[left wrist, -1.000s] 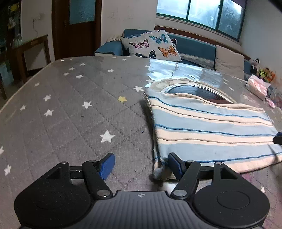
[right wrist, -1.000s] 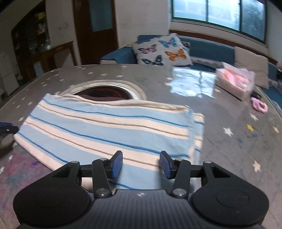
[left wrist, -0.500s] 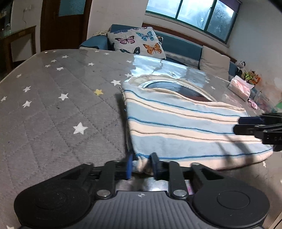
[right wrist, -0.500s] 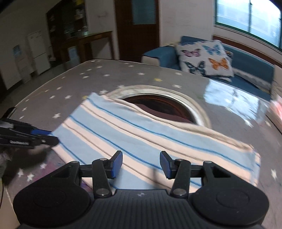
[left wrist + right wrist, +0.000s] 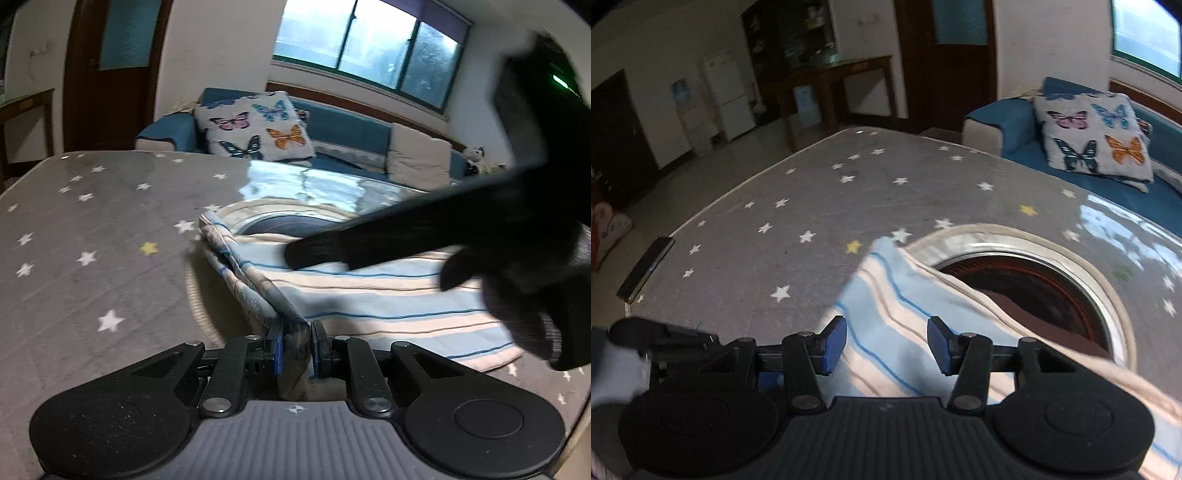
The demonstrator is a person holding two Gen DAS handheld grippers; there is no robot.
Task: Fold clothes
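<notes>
Garment: a blue-and-cream striped cloth (image 5: 369, 295) lies in a flat band over the middle of the bench (image 5: 92, 229), its far edge partly covering the round opening (image 5: 1034, 280) set in the top.
Left gripper (image 5: 295, 347): jaws pinched narrow on the garment's near left corner, which is lifted off the bench; the left edge rises in a slack ridge toward the jaws. Held so, I judge, to carry that end over the rest.
Right gripper (image 5: 886, 345): jaws wide, holding nothing, hovering over the striped cloth. In the left wrist view it reaches across the cloth from the right, probably to pin it or mark a fold line; contact cannot be told.
Stage: a fold appears under way, one corner up and the body flat.
Risk: the thin pinch may slip as the cloth drags.
Nearby: a dark phone (image 5: 646, 273) at the bench's left edge.
</notes>
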